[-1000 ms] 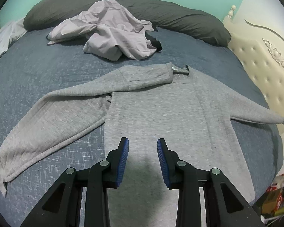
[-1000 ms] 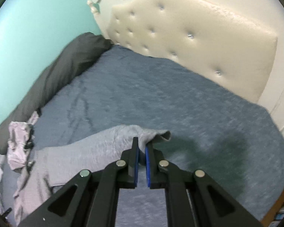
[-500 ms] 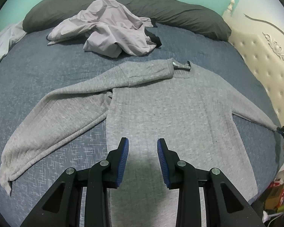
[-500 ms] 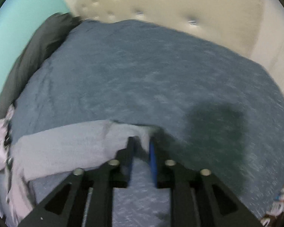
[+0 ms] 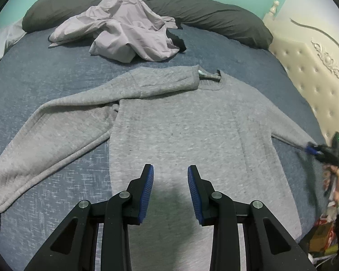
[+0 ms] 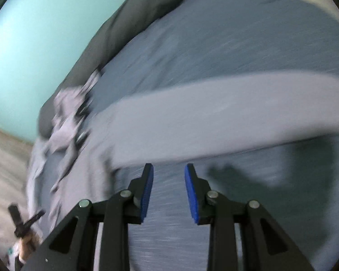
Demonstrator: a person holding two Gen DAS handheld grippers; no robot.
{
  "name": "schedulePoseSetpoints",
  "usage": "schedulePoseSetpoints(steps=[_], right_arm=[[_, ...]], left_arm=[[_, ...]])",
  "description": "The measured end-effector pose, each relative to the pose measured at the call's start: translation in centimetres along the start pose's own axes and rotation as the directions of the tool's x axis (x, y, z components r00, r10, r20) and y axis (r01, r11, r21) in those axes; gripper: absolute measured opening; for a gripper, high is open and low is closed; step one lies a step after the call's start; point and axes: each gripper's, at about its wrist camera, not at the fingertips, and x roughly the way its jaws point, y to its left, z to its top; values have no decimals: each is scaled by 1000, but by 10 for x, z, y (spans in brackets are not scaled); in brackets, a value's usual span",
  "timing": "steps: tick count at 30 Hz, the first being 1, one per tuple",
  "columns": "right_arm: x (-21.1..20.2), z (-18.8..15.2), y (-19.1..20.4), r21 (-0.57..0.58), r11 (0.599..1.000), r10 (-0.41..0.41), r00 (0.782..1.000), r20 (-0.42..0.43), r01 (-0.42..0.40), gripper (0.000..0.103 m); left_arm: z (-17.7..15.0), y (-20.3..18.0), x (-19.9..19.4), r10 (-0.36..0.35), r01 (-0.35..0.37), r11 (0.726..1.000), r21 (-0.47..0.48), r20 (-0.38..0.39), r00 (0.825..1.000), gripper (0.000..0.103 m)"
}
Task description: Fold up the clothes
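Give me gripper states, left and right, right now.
Left gripper: open, empty, above the grey sweatshirt.
Right gripper: open, empty; sleeve lies beyond the fingertips, view blurred.

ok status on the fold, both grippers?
Left hand-held gripper open, over grey sweatshirt. Right hand-held gripper open, beside its sleeve. Crumpled lilac garment beyond, apart.

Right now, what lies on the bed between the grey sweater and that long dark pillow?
A crumpled lilac garment lies there on the blue bedspread, short of the grey sweater and against the dark pillow; the left wrist view shows it.
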Motion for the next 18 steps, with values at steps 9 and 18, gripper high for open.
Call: schedulePoseSetpoints(steps=[9,18], right_arm=[[114,-41,59,171,977,142,987,-68,-129,47],[151,-29,61,265,952,156,988,7,-153,33]], left_arm=[[4,8,-2,-44,45,999,-18,24,999,34],[2,34,-2,-34,35,998,-50,23,999,34]])
